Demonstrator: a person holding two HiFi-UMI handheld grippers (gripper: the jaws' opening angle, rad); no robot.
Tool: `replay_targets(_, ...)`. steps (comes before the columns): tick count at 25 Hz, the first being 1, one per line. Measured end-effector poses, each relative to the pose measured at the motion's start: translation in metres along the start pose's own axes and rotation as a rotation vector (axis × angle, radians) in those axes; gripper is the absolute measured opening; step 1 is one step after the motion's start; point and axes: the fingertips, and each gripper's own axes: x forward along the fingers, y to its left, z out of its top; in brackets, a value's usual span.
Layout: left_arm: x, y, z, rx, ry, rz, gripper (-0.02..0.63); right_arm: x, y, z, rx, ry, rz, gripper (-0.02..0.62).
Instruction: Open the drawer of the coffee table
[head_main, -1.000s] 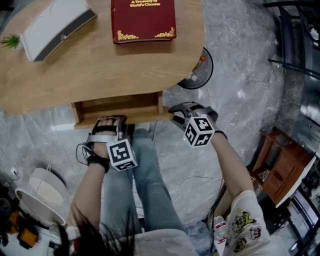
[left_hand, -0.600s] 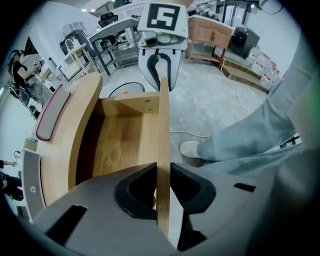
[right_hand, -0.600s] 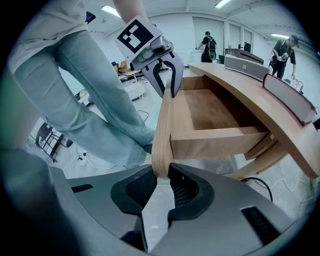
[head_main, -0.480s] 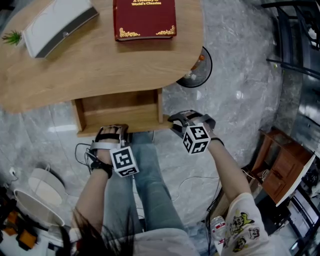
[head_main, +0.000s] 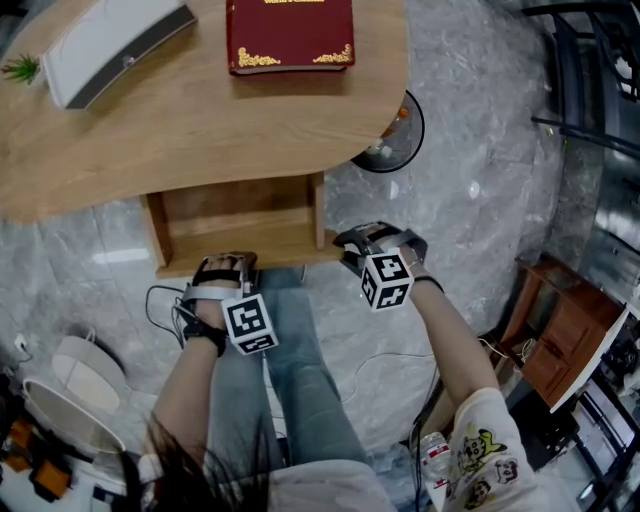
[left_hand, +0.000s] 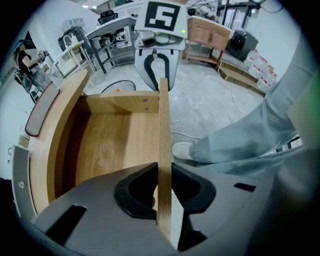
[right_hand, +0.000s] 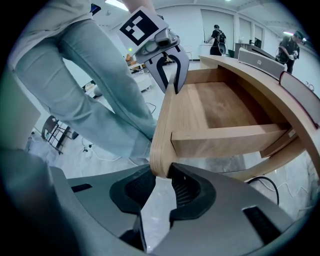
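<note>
The coffee table's (head_main: 200, 130) wooden drawer (head_main: 240, 225) stands pulled out toward me, its inside bare. My left gripper (head_main: 222, 265) points straight down over the left part of the drawer front. In the left gripper view, the left gripper (left_hand: 163, 192) is shut on that thin front panel (left_hand: 164, 130). My right gripper (head_main: 348, 245) is at the panel's right end. In the right gripper view, the rounded corner (right_hand: 162, 150) sits between the right gripper's (right_hand: 159, 187) fingertips. These jaws have just been opening and no longer clamp it.
A red book (head_main: 290, 35), a white and grey device (head_main: 110, 40) and a small plant (head_main: 20, 70) lie on the tabletop. My legs in jeans (head_main: 290, 370) are right below the drawer. A black round fan (head_main: 400, 135) sits on the floor, a wooden cabinet (head_main: 560, 330) at right.
The drawer has slid further out from under the tabletop toward me. Both grippers came back with its front panel.
</note>
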Motion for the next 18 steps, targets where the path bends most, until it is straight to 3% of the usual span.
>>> replay_targets(5,0.017,-0.005,-0.004,-0.012,0.018,-0.007,0.074,0.017,0.001,-0.006,0.004,0.038,-0.002,0.097)
replay_targets(10,0.02,-0.004,-0.004,-0.029,-0.015,-0.009,0.078,0.019,-0.001,-0.008,0.046,0.019,0.004,0.106)
replay_targets(15,0.019,-0.003,-0.006,-0.139,0.0,-0.022,0.092,0.02,0.002,-0.008,0.083,0.036,0.01,0.107)
replay_targets(18,0.008,-0.002,-0.009,-0.176,0.009,-0.045,0.137,0.012,0.007,-0.002,0.101,0.036,0.03,0.107)
